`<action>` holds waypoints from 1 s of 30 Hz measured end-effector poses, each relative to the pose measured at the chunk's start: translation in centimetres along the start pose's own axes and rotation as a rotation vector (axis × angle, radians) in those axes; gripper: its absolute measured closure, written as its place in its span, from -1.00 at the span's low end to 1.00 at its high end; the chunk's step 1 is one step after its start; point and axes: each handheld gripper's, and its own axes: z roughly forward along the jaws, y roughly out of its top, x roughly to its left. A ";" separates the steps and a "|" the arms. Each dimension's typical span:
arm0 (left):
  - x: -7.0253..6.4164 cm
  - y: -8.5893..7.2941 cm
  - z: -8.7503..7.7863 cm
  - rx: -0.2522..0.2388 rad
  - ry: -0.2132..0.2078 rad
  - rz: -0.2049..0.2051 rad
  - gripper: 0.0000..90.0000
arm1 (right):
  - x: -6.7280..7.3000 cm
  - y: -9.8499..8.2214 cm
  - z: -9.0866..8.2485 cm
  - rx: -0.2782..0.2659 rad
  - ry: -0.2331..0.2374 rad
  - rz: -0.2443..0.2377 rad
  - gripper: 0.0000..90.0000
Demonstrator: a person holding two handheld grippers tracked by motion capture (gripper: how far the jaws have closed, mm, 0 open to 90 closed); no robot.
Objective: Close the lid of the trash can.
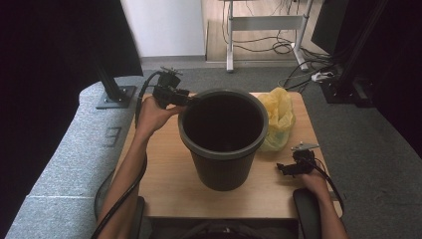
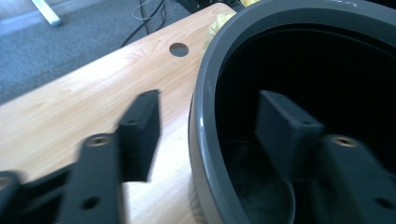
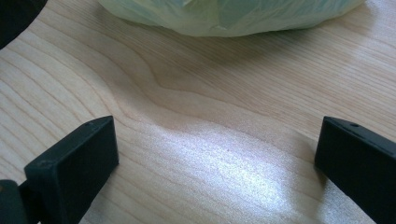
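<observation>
Where a light wooden table (image 1: 164, 169) fills the middle of the high view, a large dark grey bin (image 1: 223, 137) stands upright at its centre, with a crumpled yellow plastic bag (image 1: 279, 118) touching its right side. The left gripper (image 1: 186, 99) straddles the bin's left rim, jaws apart, one outside and one inside, not pressing it. The right gripper (image 1: 283, 169) rests near the table's right edge, jaws wide with bare wood between them.

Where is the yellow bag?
In the high view, the yellow bag lies on the wooden table, at the far right, touching the dark bin beside it.
</observation>
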 end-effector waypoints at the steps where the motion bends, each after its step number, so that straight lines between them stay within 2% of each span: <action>1: 0.1 0.0 -0.3 -0.006 0.010 0.002 -0.41 | 0.0 0.0 0.0 0.000 0.000 0.000 -1.00; 2: 0.1 -0.1 -0.5 -0.008 0.016 0.000 -0.49 | 0.0 0.0 0.0 0.000 0.000 0.000 -1.00; 4: 0.2 -0.3 -0.9 0.007 0.036 0.030 -0.72 | 0.0 0.0 0.0 0.000 0.000 0.000 -1.00; 6: 0.3 -0.5 -1.3 0.020 0.069 0.043 -0.82 | 0.0 0.0 0.0 0.000 0.000 0.000 -1.00; 9: 0.6 -0.9 -1.6 0.037 0.090 0.051 -1.00 | 0.0 0.0 0.0 0.000 0.000 0.000 -1.00; 30: 3.5 -3.9 -4.5 0.002 0.139 0.013 -1.00 | 0.0 0.0 0.0 0.000 0.000 0.000 -1.00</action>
